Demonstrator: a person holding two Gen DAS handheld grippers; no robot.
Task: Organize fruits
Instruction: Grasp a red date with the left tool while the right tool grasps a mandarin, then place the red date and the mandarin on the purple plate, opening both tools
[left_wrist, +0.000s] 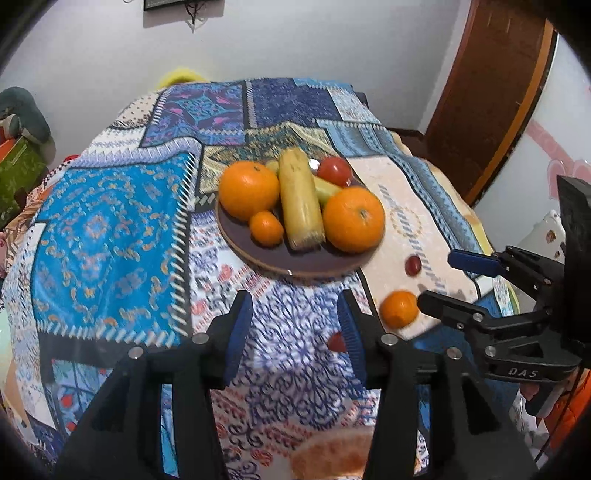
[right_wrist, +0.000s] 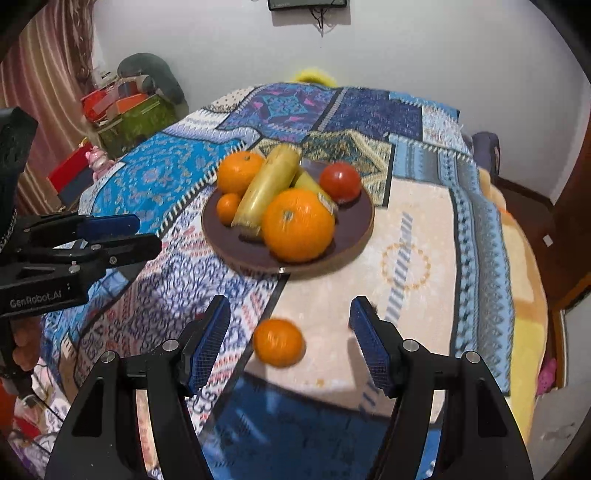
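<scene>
A brown plate (left_wrist: 295, 271) (right_wrist: 221, 251) on the patchwork cloth holds two big oranges (left_wrist: 248, 189) (left_wrist: 354, 218), a small tangerine (left_wrist: 266, 228), a long yellow piece like a corn cob (left_wrist: 300, 199), a red tomato (left_wrist: 334, 170) and a green piece. Loose on the cloth lie a small orange (left_wrist: 399, 309) (right_wrist: 279, 341) and two small red fruits (left_wrist: 413, 265) (left_wrist: 335, 342). My left gripper (left_wrist: 295, 332) (right_wrist: 147, 234) is open over bare cloth. My right gripper (right_wrist: 288, 325) (left_wrist: 437, 278) is open, with the small orange between its fingers and untouched.
The cloth-covered table (right_wrist: 480, 240) drops away at the right onto a yellow blanket (right_wrist: 528, 295). Boxes and clutter (right_wrist: 129, 114) stand far left, a brown door (left_wrist: 480, 92) far right. A hand with an orange sleeve (left_wrist: 532, 391) holds the right gripper.
</scene>
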